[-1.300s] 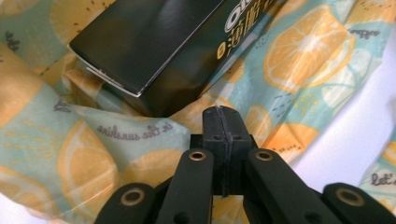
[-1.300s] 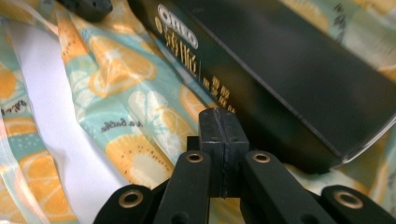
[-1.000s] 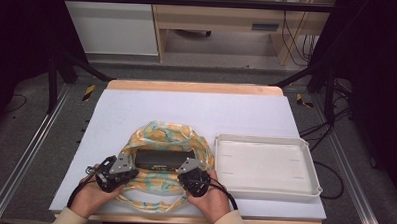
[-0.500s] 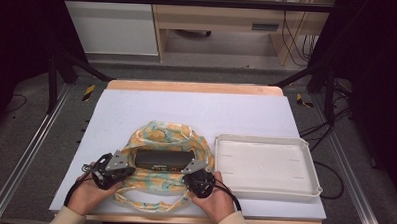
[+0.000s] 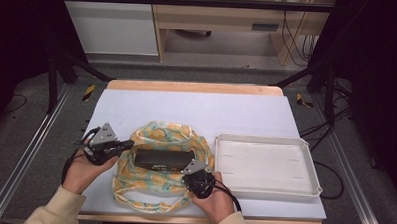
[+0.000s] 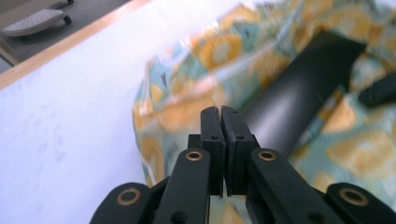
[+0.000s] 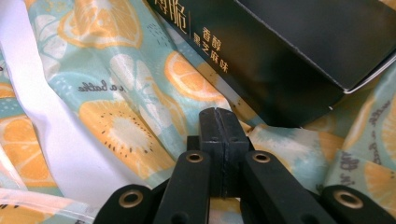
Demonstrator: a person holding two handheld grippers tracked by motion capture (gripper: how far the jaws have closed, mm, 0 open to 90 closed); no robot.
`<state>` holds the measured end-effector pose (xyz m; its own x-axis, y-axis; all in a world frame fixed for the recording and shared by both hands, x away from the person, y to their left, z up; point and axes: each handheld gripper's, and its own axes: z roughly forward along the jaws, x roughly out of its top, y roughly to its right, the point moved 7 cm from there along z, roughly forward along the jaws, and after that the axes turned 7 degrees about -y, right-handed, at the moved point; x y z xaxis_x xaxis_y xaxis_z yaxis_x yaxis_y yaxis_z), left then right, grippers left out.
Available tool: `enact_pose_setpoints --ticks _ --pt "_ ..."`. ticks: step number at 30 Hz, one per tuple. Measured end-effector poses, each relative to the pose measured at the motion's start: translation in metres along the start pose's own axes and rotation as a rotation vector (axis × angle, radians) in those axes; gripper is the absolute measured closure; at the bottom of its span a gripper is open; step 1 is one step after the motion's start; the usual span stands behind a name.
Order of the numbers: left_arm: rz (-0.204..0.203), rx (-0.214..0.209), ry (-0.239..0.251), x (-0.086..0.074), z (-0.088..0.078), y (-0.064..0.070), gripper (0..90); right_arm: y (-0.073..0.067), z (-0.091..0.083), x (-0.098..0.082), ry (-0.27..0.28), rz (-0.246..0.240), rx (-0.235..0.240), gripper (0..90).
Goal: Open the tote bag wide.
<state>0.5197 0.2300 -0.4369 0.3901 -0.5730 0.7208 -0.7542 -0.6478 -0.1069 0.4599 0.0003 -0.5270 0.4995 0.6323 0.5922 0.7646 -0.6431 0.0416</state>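
Observation:
A teal bag [image 5: 156, 183] printed with orange slices lies flat on the white mat, and a long black box [image 5: 164, 159] rests in its mouth. My left gripper [image 5: 129, 144] is at the bag's left rim with its jaws pressed together, pointing right. In the left gripper view the shut jaws [image 6: 218, 112] meet over the blurred bag rim [image 6: 224, 51], with the box [image 6: 303, 88] beyond. My right gripper [image 5: 190, 174] sits at the box's near right corner. In the right gripper view it [image 7: 218, 114] is shut above the bag fabric [image 7: 116, 121], just short of the box [image 7: 289, 51].
A white tray [image 5: 260, 139] with nothing in it stands to the right of the bag, close to the right hand. The white mat [image 5: 211, 112] stretches bare behind the bag to the wooden far edge [image 5: 192, 87]. Bag handles loop toward the near edge [image 5: 148, 205].
My left gripper has moved left and away from the box's left end, up along the bag's rim. The right gripper has shifted slightly toward the box's near right corner.

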Motion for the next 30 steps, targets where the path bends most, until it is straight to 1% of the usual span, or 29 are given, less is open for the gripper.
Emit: enact_pose_setpoints --ticks 2,4,6,8,10,12,15,17,21,23,26,30 --pt "0.004 -0.011 -0.001 0.005 0.009 -0.005 88.5 0.000 0.000 0.000 0.000 0.000 0.001 90.0" --pt "0.004 -0.036 -0.010 0.007 0.019 -0.006 88.6 0.000 0.000 0.000 0.002 -0.002 0.000 90.0" --pt "0.021 -0.049 -0.027 0.006 0.028 -0.006 88.9 0.000 0.000 0.000 0.002 -0.005 -0.001 90.0" --pt "0.034 -0.048 -0.051 0.003 0.039 -0.007 89.1 0.000 0.000 0.000 0.002 -0.003 0.000 90.0" --pt "0.046 -0.031 -0.064 0.000 0.047 -0.011 89.6 0.000 0.000 0.000 0.001 -0.003 0.001 90.0" --pt "0.050 -0.033 -0.080 -0.003 0.054 -0.013 90.0 0.000 0.000 0.000 0.000 -0.003 0.002 90.0" --pt "0.052 -0.022 -0.102 -0.006 0.064 -0.018 90.0 0.000 0.000 0.000 0.002 -0.002 0.001 90.0" --pt "0.047 -0.021 -0.113 -0.009 0.069 -0.020 90.0 0.000 0.000 0.000 0.001 -0.002 0.001 90.0" --pt "0.024 -0.019 -0.129 -0.015 0.076 -0.025 90.0 0.000 0.000 0.000 0.000 -0.002 0.002 90.0" --pt "0.005 -0.021 -0.135 -0.018 0.079 -0.028 90.0 0.000 0.000 0.000 0.001 -0.002 0.002 90.0" --pt "0.006 -0.024 -0.152 -0.021 0.082 -0.029 90.0 0.000 0.000 0.000 0.002 -0.003 0.000 90.0" --pt "-0.013 -0.033 -0.163 -0.026 0.087 -0.031 90.0 0.000 0.000 0.000 0.002 -0.004 -0.003 90.0"
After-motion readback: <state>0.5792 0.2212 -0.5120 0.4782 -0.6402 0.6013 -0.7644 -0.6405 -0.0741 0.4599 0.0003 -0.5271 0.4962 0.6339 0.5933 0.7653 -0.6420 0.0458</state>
